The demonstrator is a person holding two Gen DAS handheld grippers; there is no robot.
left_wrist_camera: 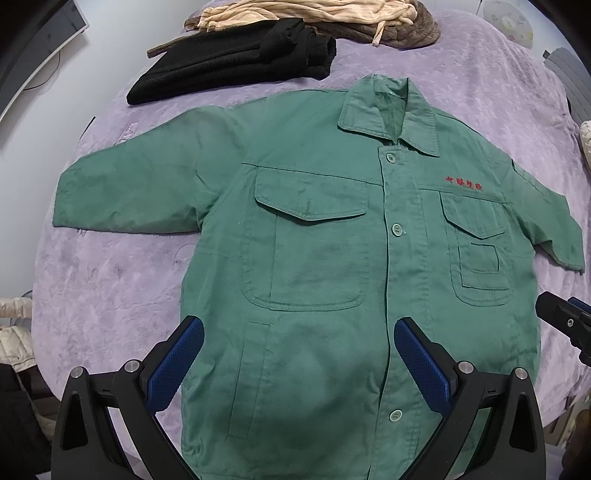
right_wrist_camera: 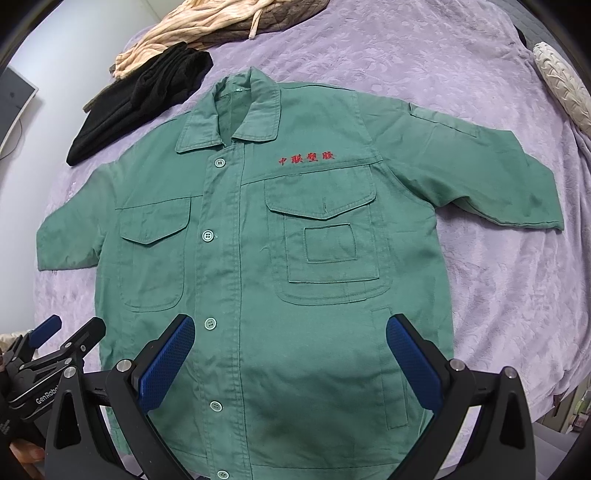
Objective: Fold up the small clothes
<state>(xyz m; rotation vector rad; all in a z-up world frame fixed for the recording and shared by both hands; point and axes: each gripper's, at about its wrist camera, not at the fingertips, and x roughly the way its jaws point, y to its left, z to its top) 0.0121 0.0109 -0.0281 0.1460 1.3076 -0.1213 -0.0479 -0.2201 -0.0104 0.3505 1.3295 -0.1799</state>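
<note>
A: Your green shirt (left_wrist_camera: 314, 240) lies flat, buttoned, front up, filling the frame's middle on the purple blanket (left_wrist_camera: 110, 288), ready for folding.

B: Grippers?

A: Left gripper (left_wrist_camera: 299, 365) and right gripper (right_wrist_camera: 290, 360) both gape wide, holding nothing (low over the hem). Sleeves have bare blanket beside them; black clothes (left_wrist_camera: 229, 70) crowd upper left.

A jacket (left_wrist_camera: 314, 258) lies flat, front up, in the middle of the bed (left_wrist_camera: 110, 288), collar toward the far edge, sleeves spread to either side. Behind it, toward the far left corner, lies a folded garment (left_wrist_camera: 229, 62), with a heap of clothes (left_wrist_camera: 314, 14) just beyond at the far edge.
</note>
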